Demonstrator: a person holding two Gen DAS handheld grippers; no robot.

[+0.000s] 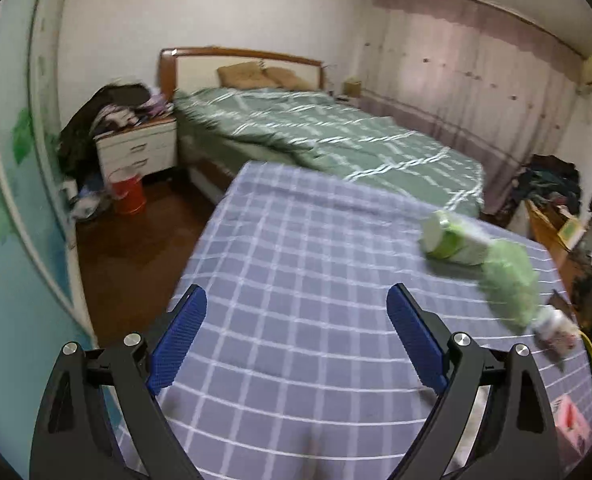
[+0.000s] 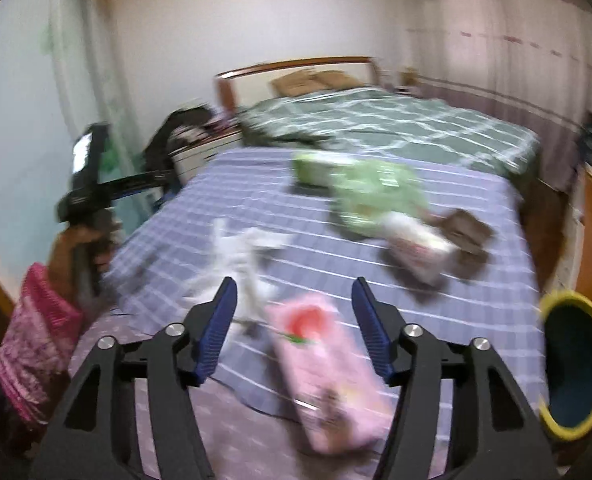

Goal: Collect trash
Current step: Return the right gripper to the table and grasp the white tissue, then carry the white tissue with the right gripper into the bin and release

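On the blue checked cloth point(image 2: 375, 272) lie a pink packet point(image 2: 327, 368), crumpled white paper point(image 2: 244, 256), a green and white carton point(image 2: 315, 168), a green wrapper point(image 2: 379, 196), a small white bottle point(image 2: 415, 248) and a brown piece point(image 2: 467, 232). My right gripper point(image 2: 294, 292) is open, its jaws on either side of the pink packet's far end. My left gripper point(image 1: 296, 300) is open and empty over the cloth point(image 1: 296, 280). Its view shows the carton point(image 1: 451, 240), green wrapper point(image 1: 511, 280), bottle point(image 1: 555, 328) and pink packet point(image 1: 571, 424) at the right.
A yellow-rimmed bin point(image 2: 575, 364) opens at the right edge of the cloth. A bed with a green quilt point(image 1: 335, 136) stands behind. A red bucket point(image 1: 128, 196) sits on the floor by a white nightstand point(image 1: 136, 148). The left hand-held device point(image 2: 88, 184) shows at the left.
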